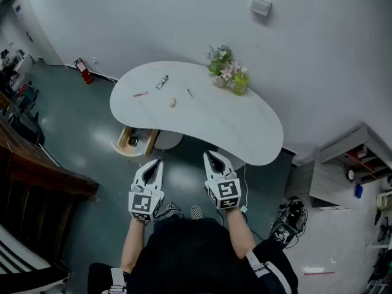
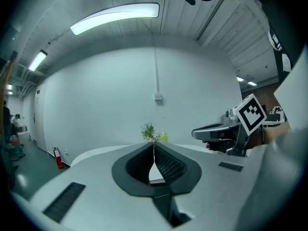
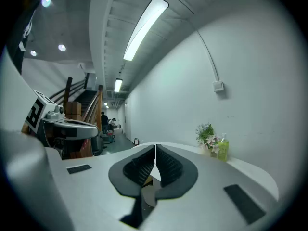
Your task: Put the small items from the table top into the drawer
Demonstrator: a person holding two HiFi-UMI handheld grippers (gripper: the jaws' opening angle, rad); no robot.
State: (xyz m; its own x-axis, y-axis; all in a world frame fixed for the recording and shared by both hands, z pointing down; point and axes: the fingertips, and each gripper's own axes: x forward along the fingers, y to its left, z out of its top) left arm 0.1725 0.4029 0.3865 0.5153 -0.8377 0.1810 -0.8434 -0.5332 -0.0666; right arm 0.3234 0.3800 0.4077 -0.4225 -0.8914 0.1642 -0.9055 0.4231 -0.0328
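Head view: your left tool (image 1: 155, 163) and right tool (image 1: 213, 157) held short of the worktop (image 1: 245, 127). On top lie a tube (image 1: 162, 82), pink pen (image 1: 141, 94), cream lump (image 1: 173, 102) and dark pen (image 1: 190, 93). The drawer (image 1: 136, 141) stands open beneath.
Left gripper view: your jaws clenched, empty.
Right gripper view: your jaws clenched, empty.

Left gripper (image 1: 154, 164) and right gripper (image 1: 214, 159) held side by side, a little apart, both pointing forward and slightly down. Both jaw pairs closed together, nothing between them. Forearms (image 1: 130, 250) stretched forward
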